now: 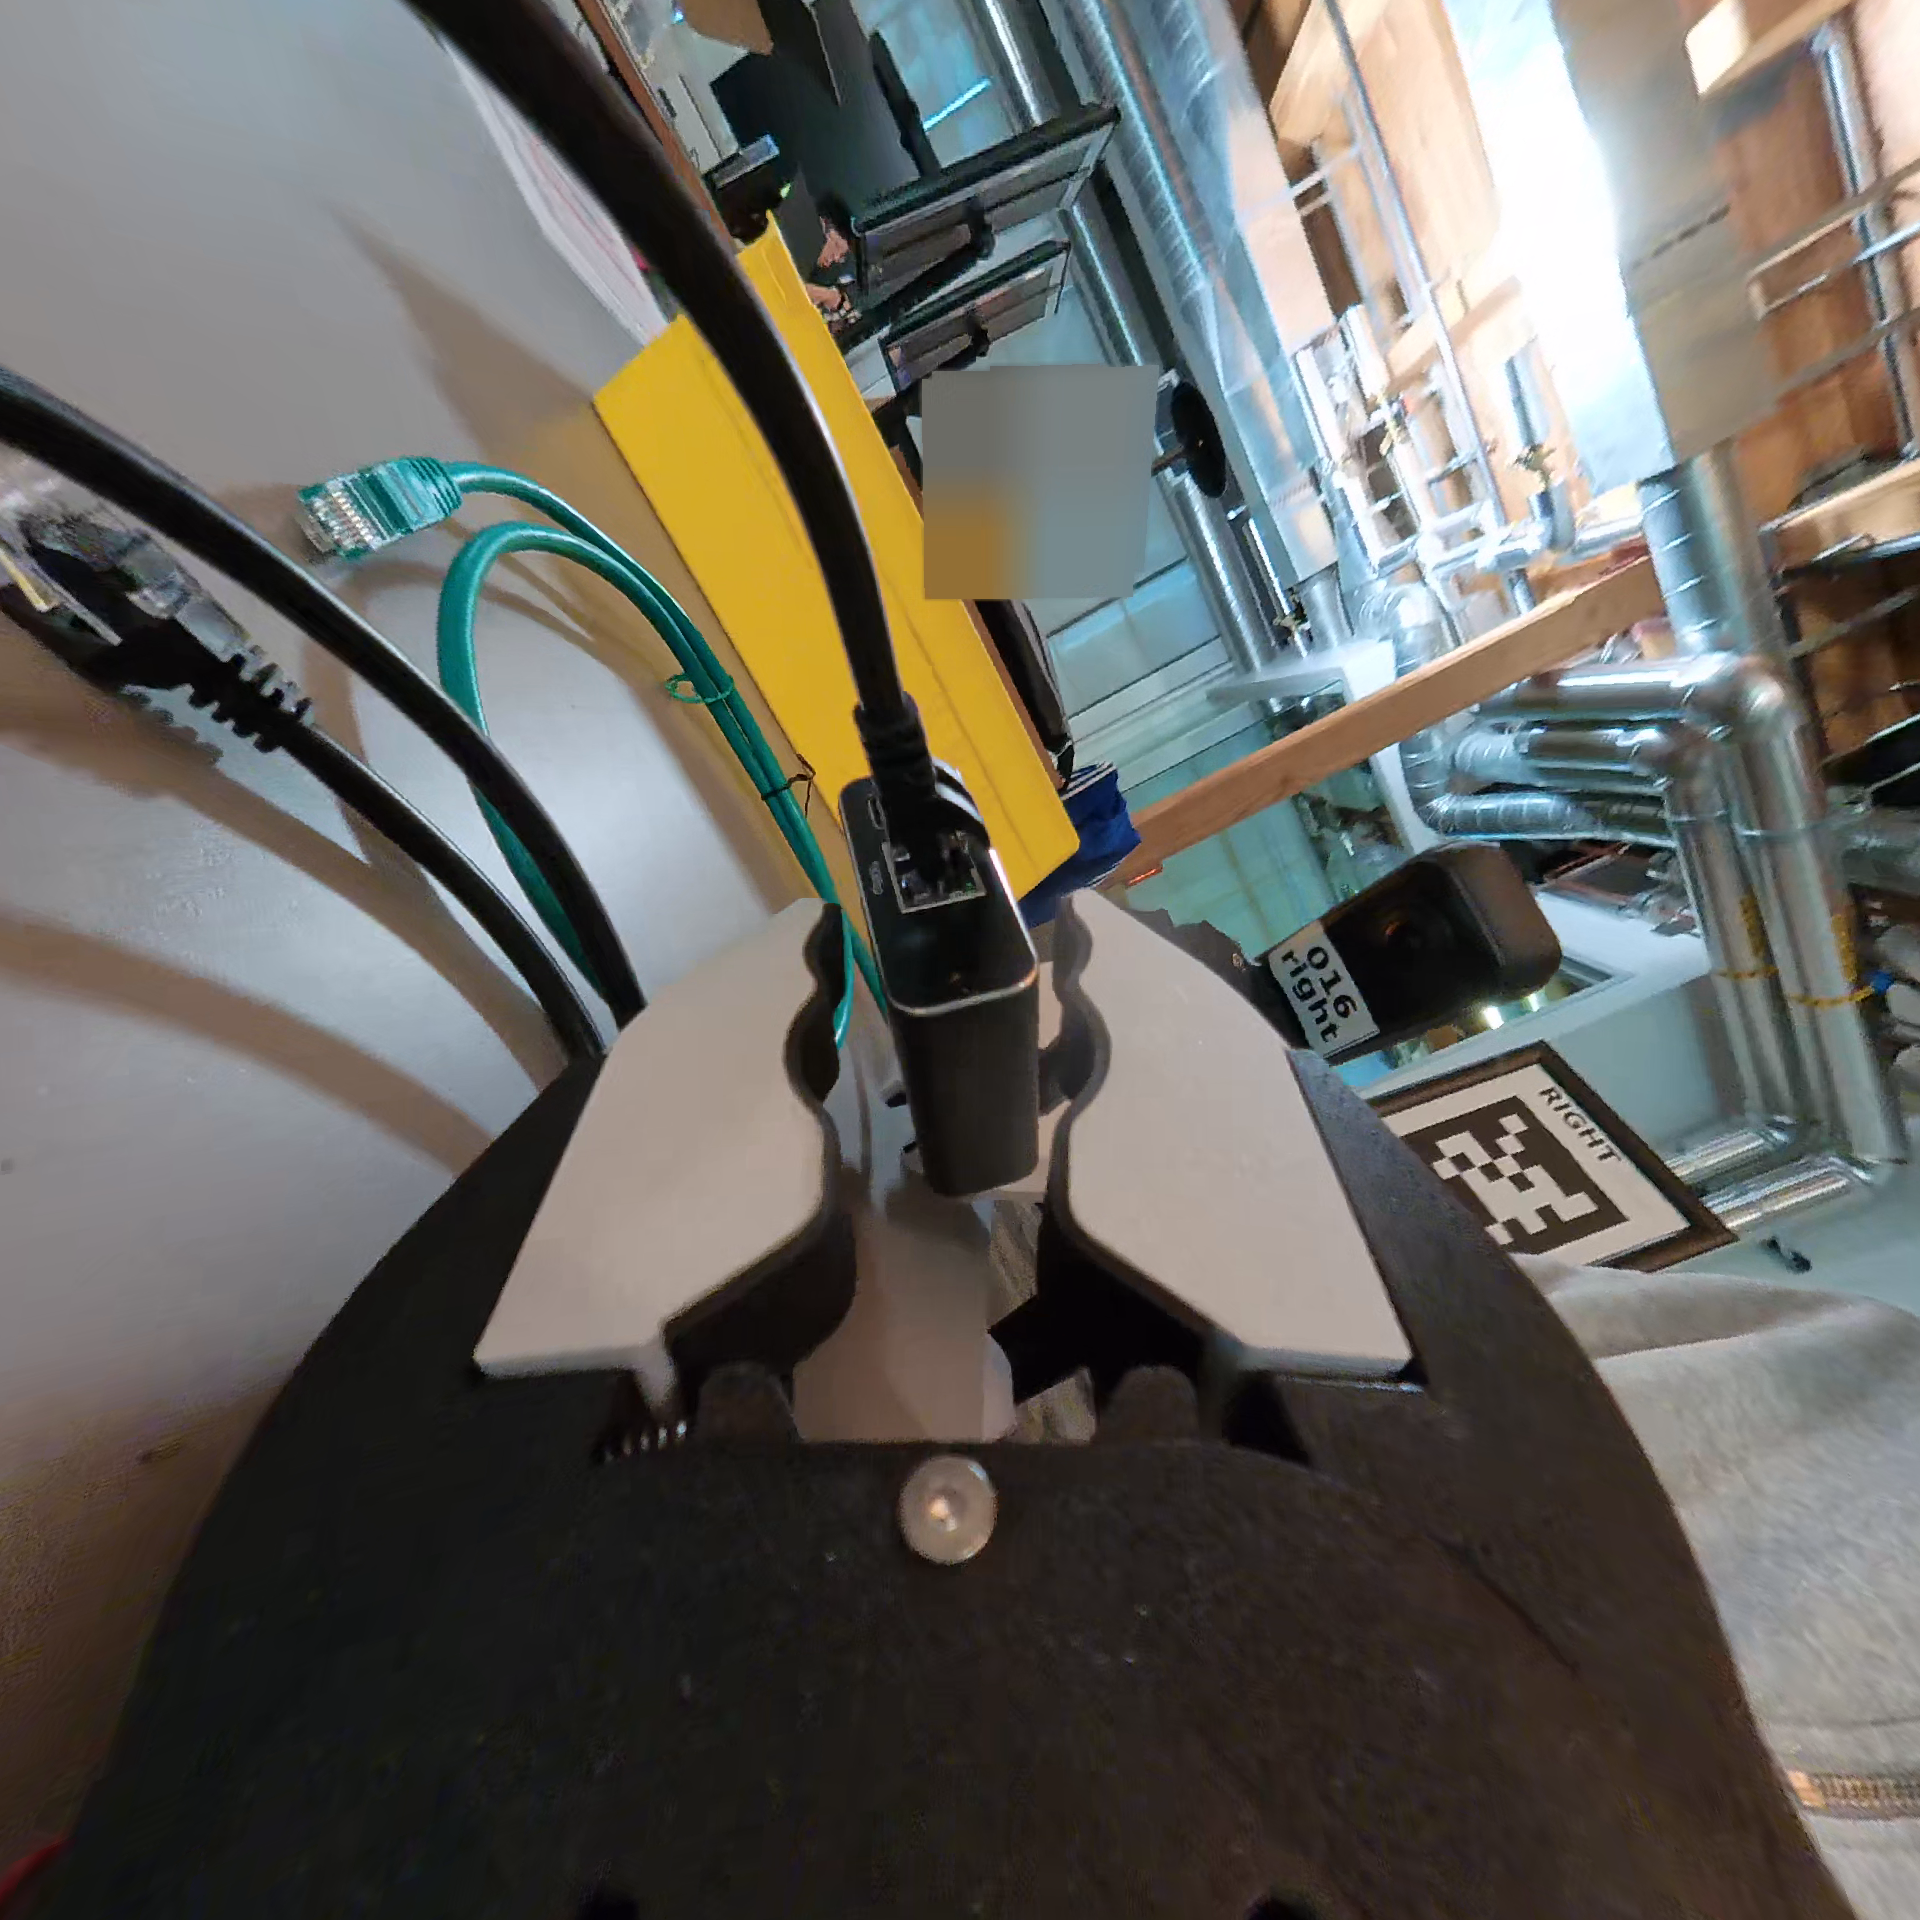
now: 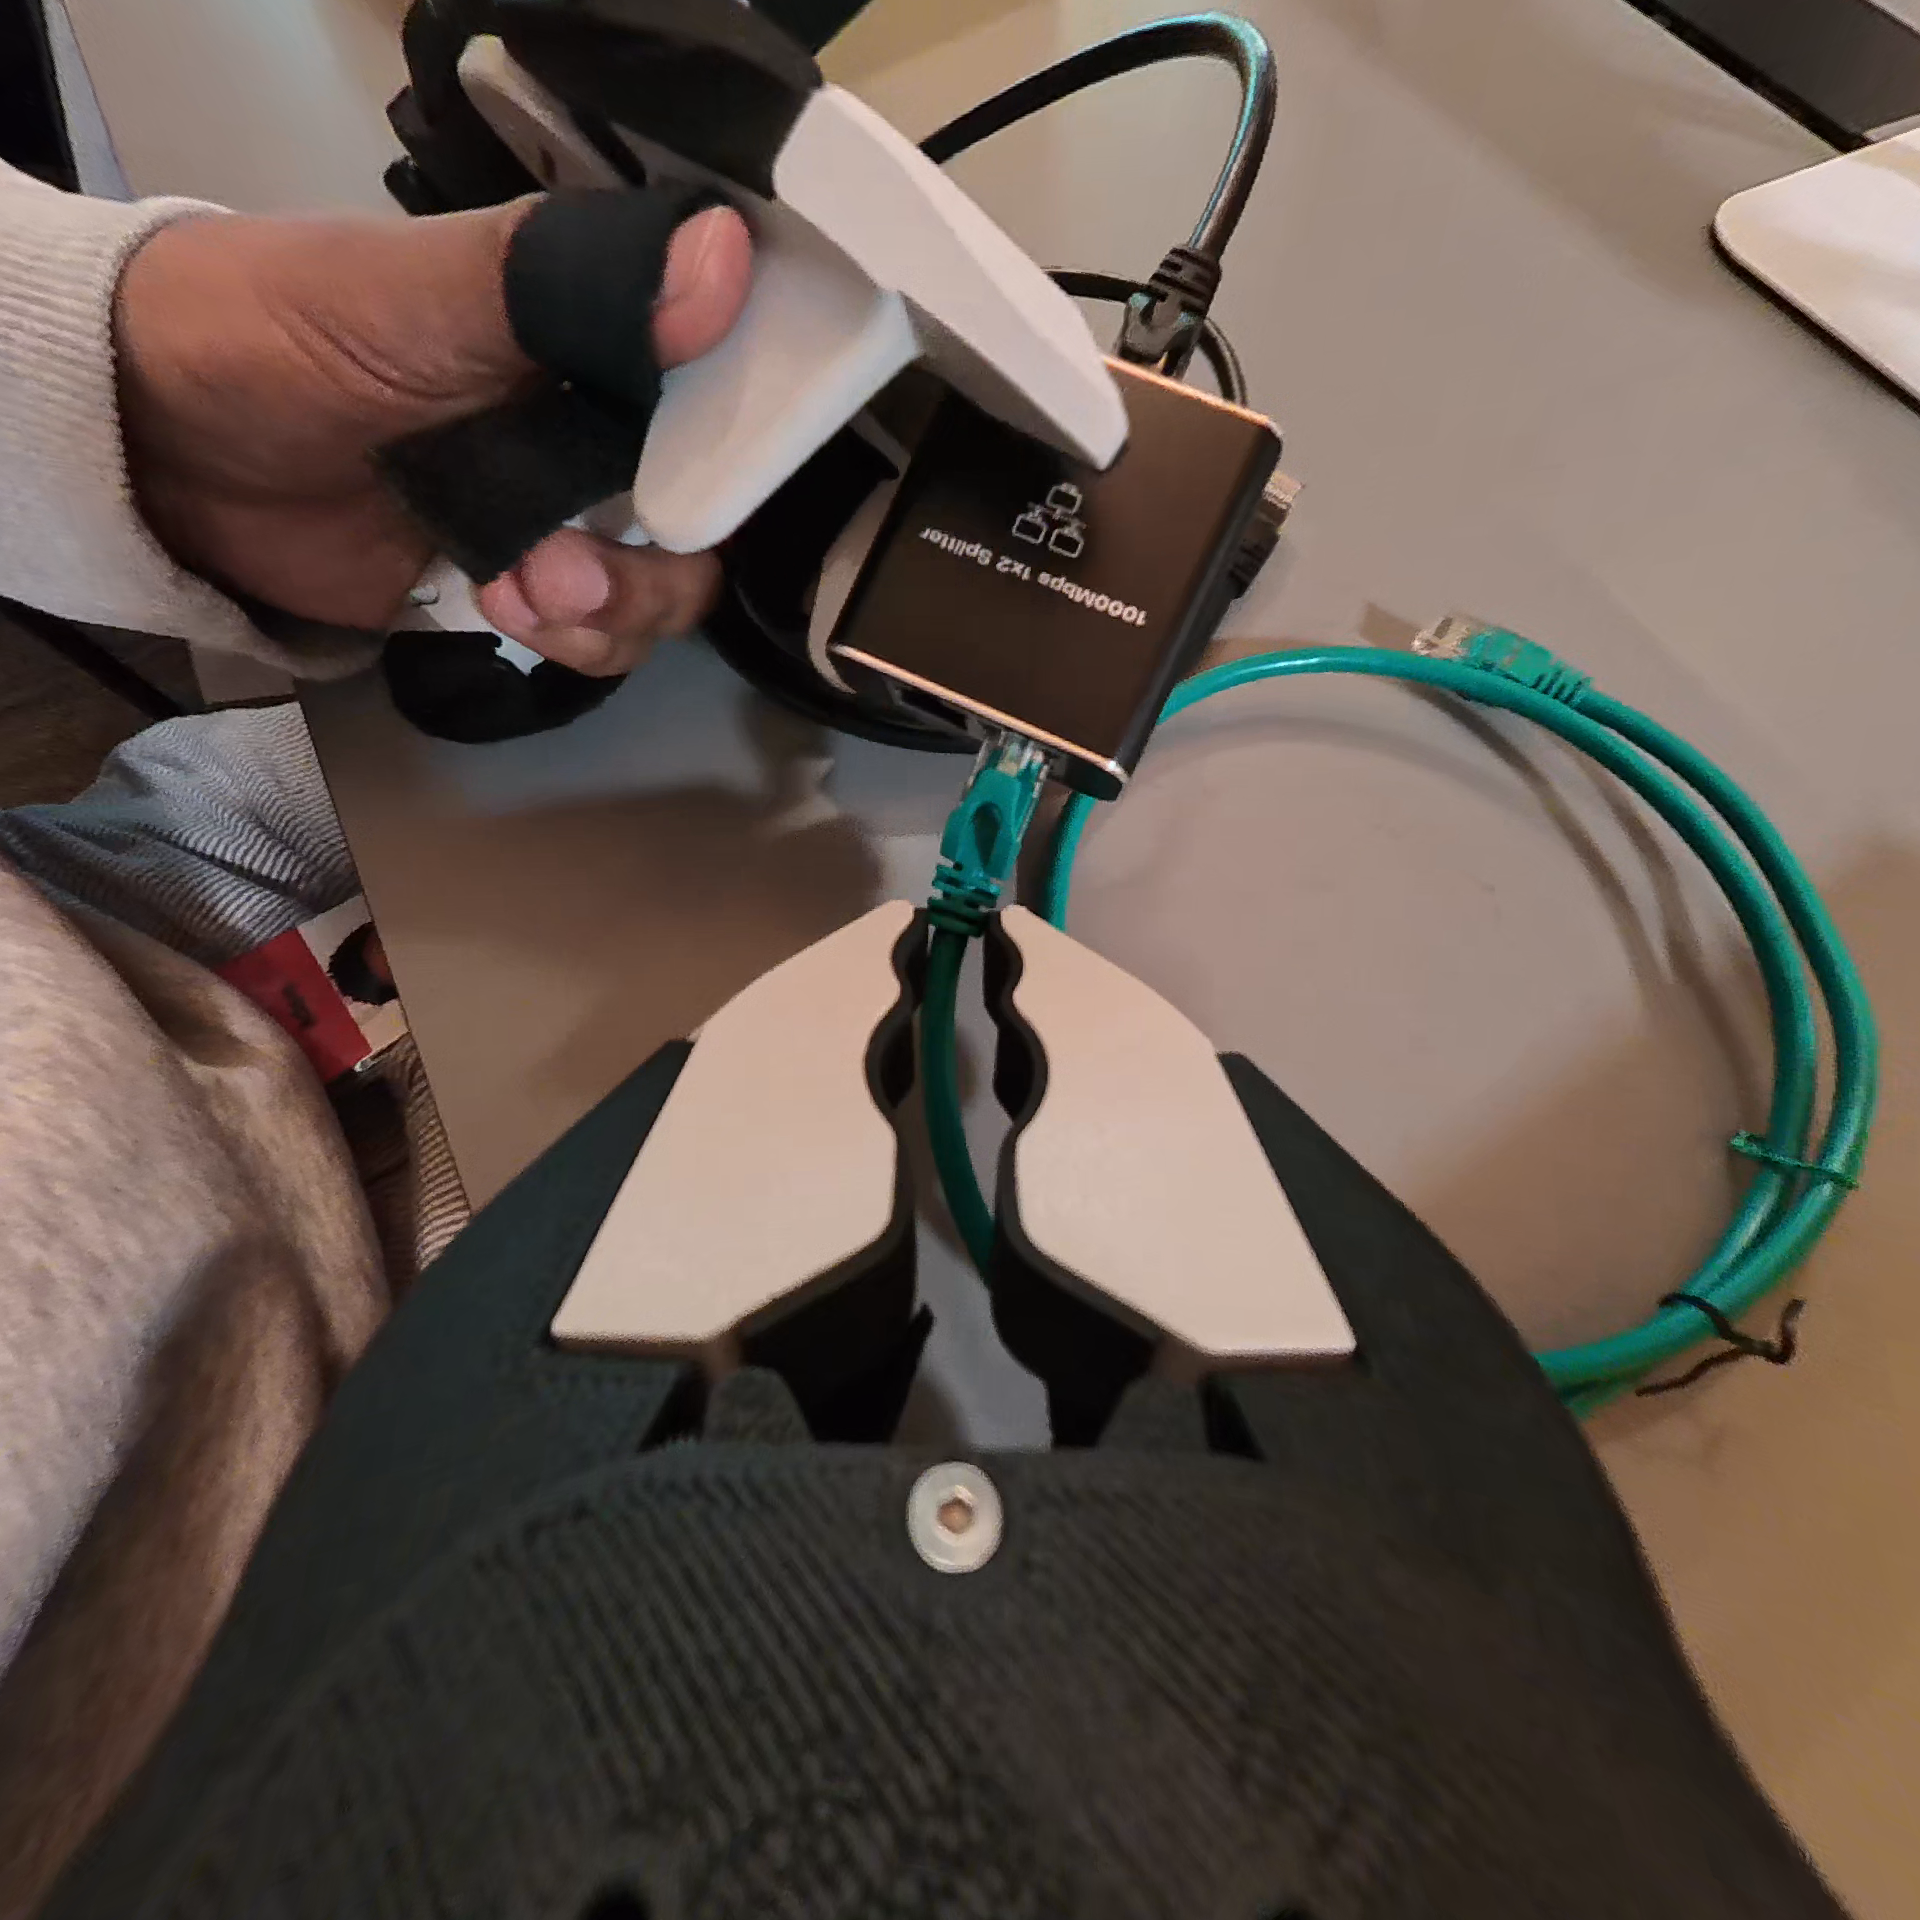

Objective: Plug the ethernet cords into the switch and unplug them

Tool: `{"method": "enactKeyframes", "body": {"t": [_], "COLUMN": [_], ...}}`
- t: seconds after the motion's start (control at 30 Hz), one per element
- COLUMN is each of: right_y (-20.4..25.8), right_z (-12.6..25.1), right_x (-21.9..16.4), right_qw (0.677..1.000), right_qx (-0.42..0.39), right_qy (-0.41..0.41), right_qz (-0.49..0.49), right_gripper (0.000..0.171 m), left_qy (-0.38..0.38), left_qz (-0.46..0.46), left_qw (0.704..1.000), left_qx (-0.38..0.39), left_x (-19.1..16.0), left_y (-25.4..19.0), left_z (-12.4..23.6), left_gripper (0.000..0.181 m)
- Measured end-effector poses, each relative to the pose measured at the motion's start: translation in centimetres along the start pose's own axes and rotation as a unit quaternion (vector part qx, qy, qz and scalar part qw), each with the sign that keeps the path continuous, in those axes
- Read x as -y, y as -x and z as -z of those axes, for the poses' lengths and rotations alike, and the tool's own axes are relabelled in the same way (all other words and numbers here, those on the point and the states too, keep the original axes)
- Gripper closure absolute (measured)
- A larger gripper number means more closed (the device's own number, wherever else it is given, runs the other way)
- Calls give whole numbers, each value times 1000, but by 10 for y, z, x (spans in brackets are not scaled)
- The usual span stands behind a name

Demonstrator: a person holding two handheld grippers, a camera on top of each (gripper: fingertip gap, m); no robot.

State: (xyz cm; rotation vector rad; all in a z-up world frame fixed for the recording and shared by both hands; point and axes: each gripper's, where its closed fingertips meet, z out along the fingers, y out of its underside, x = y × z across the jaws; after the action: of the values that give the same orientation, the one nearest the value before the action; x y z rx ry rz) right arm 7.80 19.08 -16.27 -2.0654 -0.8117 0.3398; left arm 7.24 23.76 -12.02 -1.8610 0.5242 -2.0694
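Note:
My left gripper (image 1: 951,925) is shut on the switch (image 1: 961,1049), a small black metal box, and holds it above the table. A black ethernet cord (image 1: 894,748) is plugged into its far end. In the right wrist view the switch (image 2: 1049,582) is clamped under the left gripper's white fingers (image 2: 935,312). My right gripper (image 2: 958,920) is shut on the green ethernet cord (image 2: 1766,1039) just behind its plug (image 2: 992,790). The plug's tip sits in a port on the switch's near face. The cord's other green plug (image 2: 1496,649) lies loose on the table.
A second black plug (image 1: 156,613) lies loose on the grey table (image 2: 1455,935). A yellow board (image 1: 748,540) leans behind it. A hand (image 2: 312,395) holds the left gripper. A white flat object (image 2: 1829,260) sits at the far right.

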Motion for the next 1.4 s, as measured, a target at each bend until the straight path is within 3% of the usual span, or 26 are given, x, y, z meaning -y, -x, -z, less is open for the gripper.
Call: {"method": "enactKeyframes", "body": {"t": [0.07,0.4,0.7,1.4], "right_y": [1,4,1,1], "right_z": [0,-2,-4,-3], "right_x": [0,-5,-10,-12], "right_qw": [1000,1000,998,997], "right_qx": [1,11,24,39], "right_qy": [1,14,20,19], "right_qz": [5,1,-46,-66], "right_gripper": [161,161,161,162], "left_qy": [3,30,48,102], "left_qz": [6,-2,-55,-38], "left_qw": [1000,999,996,993], "left_qx": [-4,13,45,52], "left_x": [-1,-7,-14,-24], "left_y": [0,2,4,6], "left_z": [0,-2,-4,-5], "left_gripper": [152,156,156,153]}}
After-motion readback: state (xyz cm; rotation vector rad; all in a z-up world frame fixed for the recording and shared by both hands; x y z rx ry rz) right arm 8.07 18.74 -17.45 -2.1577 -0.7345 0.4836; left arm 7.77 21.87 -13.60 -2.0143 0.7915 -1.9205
